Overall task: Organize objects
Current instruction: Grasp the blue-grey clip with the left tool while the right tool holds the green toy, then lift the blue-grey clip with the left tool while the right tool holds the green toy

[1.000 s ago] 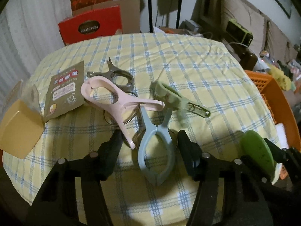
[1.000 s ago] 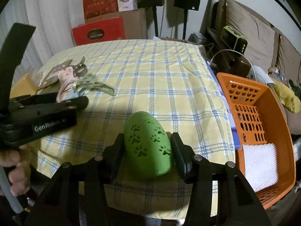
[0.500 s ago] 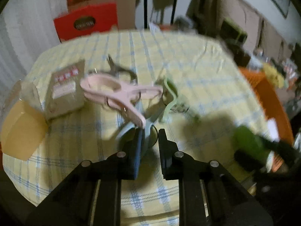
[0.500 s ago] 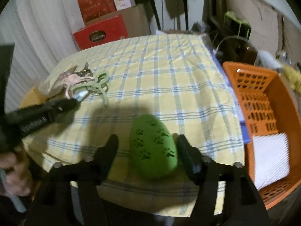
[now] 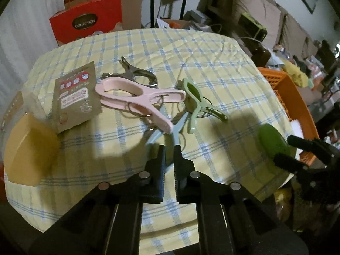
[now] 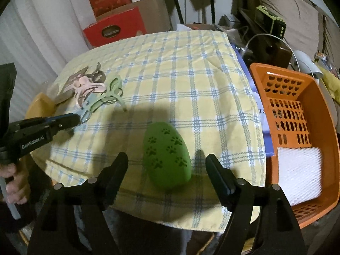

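clamping the blue clip (image 5: 170, 131), left gripper (image 5: 169, 148) — right view shows basket (image 6: 318, 97).

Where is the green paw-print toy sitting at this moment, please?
In the right wrist view the green paw-print toy lies on the checked tablecloth near its front edge, between the open right gripper's fingers, untouched, with the orange basket to its right.

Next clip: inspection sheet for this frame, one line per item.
Surface: checked tablecloth, rumpled.
Job's things: blue clip, pink clip, light green clip, metal clip heaped; green paw-print toy apart.
Clutter: brown packet, yellow box.
Grippers: left gripper shut on blue clip; right gripper open around toy.
Cables: white cable behind table.
Surroundings: orange basket, red box.
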Demonstrator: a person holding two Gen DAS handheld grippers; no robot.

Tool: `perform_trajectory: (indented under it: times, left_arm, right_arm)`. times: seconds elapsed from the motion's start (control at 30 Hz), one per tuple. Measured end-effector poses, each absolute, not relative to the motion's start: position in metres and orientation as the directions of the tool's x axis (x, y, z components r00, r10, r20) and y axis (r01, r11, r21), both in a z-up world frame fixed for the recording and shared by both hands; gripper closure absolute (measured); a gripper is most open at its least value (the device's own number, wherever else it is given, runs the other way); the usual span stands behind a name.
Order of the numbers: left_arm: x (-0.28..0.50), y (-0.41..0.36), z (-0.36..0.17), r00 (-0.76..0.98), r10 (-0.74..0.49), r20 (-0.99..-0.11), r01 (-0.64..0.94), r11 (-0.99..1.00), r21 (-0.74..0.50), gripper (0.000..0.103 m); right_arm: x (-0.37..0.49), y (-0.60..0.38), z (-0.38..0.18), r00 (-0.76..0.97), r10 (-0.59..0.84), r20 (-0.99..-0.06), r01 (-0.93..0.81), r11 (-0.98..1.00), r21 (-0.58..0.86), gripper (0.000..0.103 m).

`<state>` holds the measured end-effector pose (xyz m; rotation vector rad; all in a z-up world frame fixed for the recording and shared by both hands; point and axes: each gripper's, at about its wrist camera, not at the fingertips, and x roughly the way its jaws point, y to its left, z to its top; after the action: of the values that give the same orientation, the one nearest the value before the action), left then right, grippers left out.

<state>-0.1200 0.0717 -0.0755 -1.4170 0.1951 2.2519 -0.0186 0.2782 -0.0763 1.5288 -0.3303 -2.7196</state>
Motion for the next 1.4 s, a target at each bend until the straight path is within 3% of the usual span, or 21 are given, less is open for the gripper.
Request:
perform_trajectory:
  times: [0.13, 0.3, 0.37, 0.4, 0.43, 0.47, 0.5, 0.73, 0.83, 0.93, 1.4]
  left_arm:
    - [-0.123, 0.063, -0.078, -0.354, 0.293, -0.888, -0.459, -0.882, -0.108, 0.100]
    - [-0.120, 0.060, -0.076, -0.343, 0.291, -0.893, -0.486, -0.869, -0.097, 0.096]
    - [-0.117, 0.061, -0.076, -0.336, 0.277, -0.900, -0.500, -0.863, -0.079, 0.084]
    - [-0.116, 0.061, -0.075, -0.335, 0.272, -0.902, -0.504, -0.861, -0.072, 0.079]
    - [-0.116, 0.062, -0.075, -0.334, 0.262, -0.906, -0.506, -0.861, -0.062, 0.057]
    - [-0.119, 0.066, -0.076, -0.322, 0.237, -0.917, -0.502, -0.864, -0.047, 0.043]
    - [-0.121, 0.069, -0.076, -0.321, 0.221, -0.921, -0.501, -0.865, -0.033, 0.026]
    - [-0.136, 0.108, -0.093, -0.386, 0.091, -0.918, -0.507, -0.852, 0.129, 0.024]
    - [-0.141, 0.107, -0.096, -0.405, 0.120, -0.906, -0.461, -0.883, 0.089, 0.025]
    - [-0.141, 0.103, -0.096, -0.374, 0.211, -0.903, -0.471, -0.882, -0.011, 0.062]
    - [-0.098, 0.082, -0.083, -0.366, 0.226, -0.903, -0.508, -0.861, -0.010, 0.062]
  right_arm:
    - [-0.019, 0.278, -0.067, -0.518, 0.008, -0.855, -0.166, -0.982, 0.091, 0.022]
    - [-0.037, 0.256, -0.071, -0.478, 0.028, -0.878, -0.073, -0.997, 0.008, 0.023]
    - [-0.044, 0.246, -0.076, -0.454, 0.067, -0.888, -0.036, -0.998, -0.057, 0.027]
    - [-0.046, 0.242, -0.078, -0.444, 0.087, -0.892, -0.024, -0.996, -0.086, 0.038]
    - [-0.046, 0.238, -0.080, -0.440, 0.115, -0.891, -0.017, -0.993, -0.120, 0.047]
    - [-0.046, 0.236, -0.081, -0.438, 0.123, -0.891, -0.012, -0.991, -0.131, 0.058]
    - [-0.044, 0.235, -0.081, -0.439, 0.121, -0.890, -0.012, -0.992, -0.129, 0.058]
    - [-0.038, 0.237, -0.078, -0.448, 0.092, -0.889, -0.045, -0.996, -0.080, 0.059]
    - [-0.034, 0.237, -0.075, -0.454, 0.093, -0.886, -0.044, -0.996, -0.082, 0.058]
    - [-0.028, 0.240, -0.072, -0.464, 0.105, -0.879, -0.060, -0.994, -0.087, 0.058]
    - [-0.001, 0.261, -0.054, -0.525, 0.109, -0.844, -0.097, -0.993, -0.068, 0.058]
